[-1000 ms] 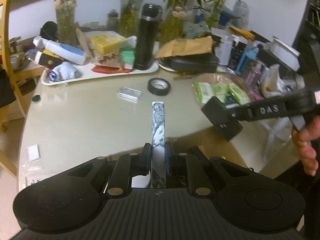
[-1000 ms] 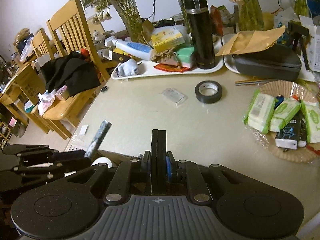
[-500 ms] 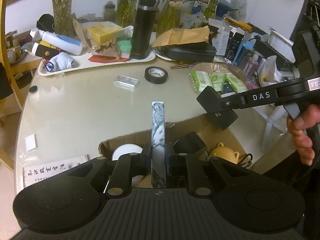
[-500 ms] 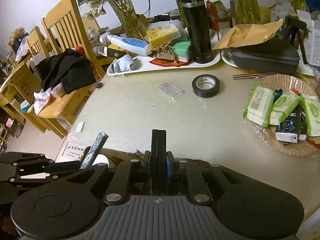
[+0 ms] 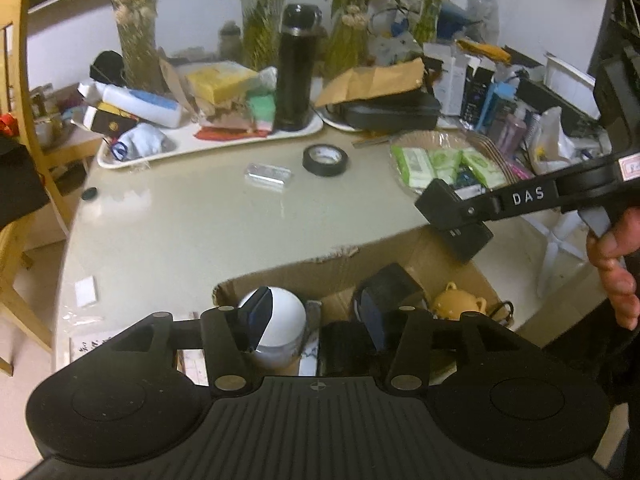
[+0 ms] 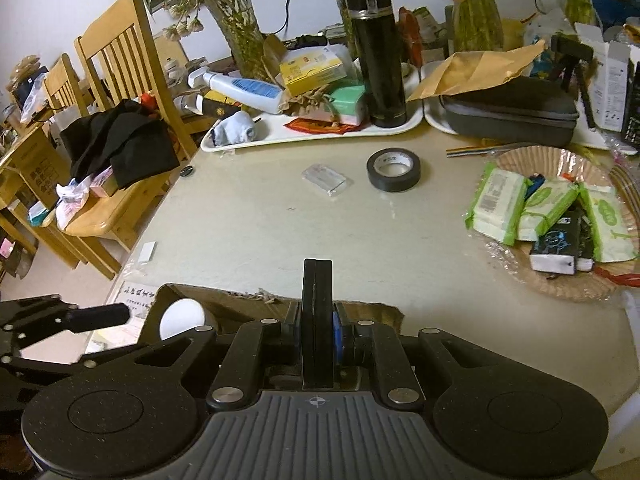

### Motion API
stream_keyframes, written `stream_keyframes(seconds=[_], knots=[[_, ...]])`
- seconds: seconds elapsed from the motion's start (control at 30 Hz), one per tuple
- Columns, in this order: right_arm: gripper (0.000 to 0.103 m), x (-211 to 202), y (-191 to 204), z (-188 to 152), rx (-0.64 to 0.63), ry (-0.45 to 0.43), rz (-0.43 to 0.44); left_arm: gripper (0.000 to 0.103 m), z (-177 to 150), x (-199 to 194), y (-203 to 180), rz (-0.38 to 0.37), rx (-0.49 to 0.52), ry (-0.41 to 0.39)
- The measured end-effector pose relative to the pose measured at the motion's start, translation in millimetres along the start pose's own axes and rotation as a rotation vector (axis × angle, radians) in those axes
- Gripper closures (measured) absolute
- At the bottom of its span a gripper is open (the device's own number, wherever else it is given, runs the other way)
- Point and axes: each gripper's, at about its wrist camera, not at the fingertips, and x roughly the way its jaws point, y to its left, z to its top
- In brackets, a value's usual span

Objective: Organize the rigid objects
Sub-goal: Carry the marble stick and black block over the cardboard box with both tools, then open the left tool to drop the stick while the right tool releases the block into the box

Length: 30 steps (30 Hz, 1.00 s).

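My left gripper (image 5: 316,318) is open and empty above an open cardboard box (image 5: 448,264) at the table's near edge. In the box lie a white round jar (image 5: 280,322), a black object (image 5: 394,284), a yellow teapot (image 5: 458,306) and the marbled flat bar (image 5: 309,354), only partly seen under the gripper. My right gripper (image 6: 317,276) is shut and empty over the box's far edge (image 6: 240,300); it also shows in the left wrist view (image 5: 456,216). A black tape roll (image 6: 394,169) and a clear plastic case (image 6: 327,179) lie on the table.
A white tray (image 6: 304,136) with a black flask (image 6: 378,52), bottle and boxes stands at the back. A black case (image 6: 508,110) sits at the back right. A wicker plate (image 6: 560,284) holds wipe packs on the right. Wooden chairs (image 6: 120,80) stand to the left.
My left gripper has opened and let go of the marbled bar, which now lies in the box. Both grippers have drawn back over the box.
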Motion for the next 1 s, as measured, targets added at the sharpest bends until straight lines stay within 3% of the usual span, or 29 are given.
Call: stream_keyframes(seconds=[0.33, 0.47, 0.5, 0.53, 0.63, 0.7, 0.77, 0.83, 1.0], knots=[[0.086, -10, -1, 1, -0.002, -0.043, -0.010, 0.054, 2, -2, 6, 0.061, -0.053, -0.029], [0.084, -4, 1, 0, -0.011, -0.011, -0.017, 0.050, 2, 0, 7, 0.092, -0.064, -0.024], [0.078, 2, 1, -1, -0.018, 0.023, -0.029, 0.049, 2, 0, 7, 0.097, -0.064, -0.022], [0.058, 7, 2, -2, -0.022, 0.052, -0.042, 0.049, 3, 1, 8, 0.100, -0.065, -0.020], [0.021, 14, 6, -6, -0.045, 0.069, -0.082, 0.049, 3, 1, 8, 0.104, -0.067, -0.019], [0.010, 12, 8, -6, -0.059, 0.050, -0.092, 0.049, 3, 0, 8, 0.108, -0.068, -0.019], [0.007, 11, 6, -6, -0.049, 0.043, -0.092, 0.048, 3, 0, 9, 0.112, -0.069, -0.018], [0.005, 11, 4, -6, -0.038, 0.048, -0.087, 0.034, 3, 0, 9, 0.119, -0.072, -0.017], [0.000, 15, 5, -5, -0.043, 0.067, -0.105, 0.030, 3, 0, 11, 0.127, -0.082, -0.022]])
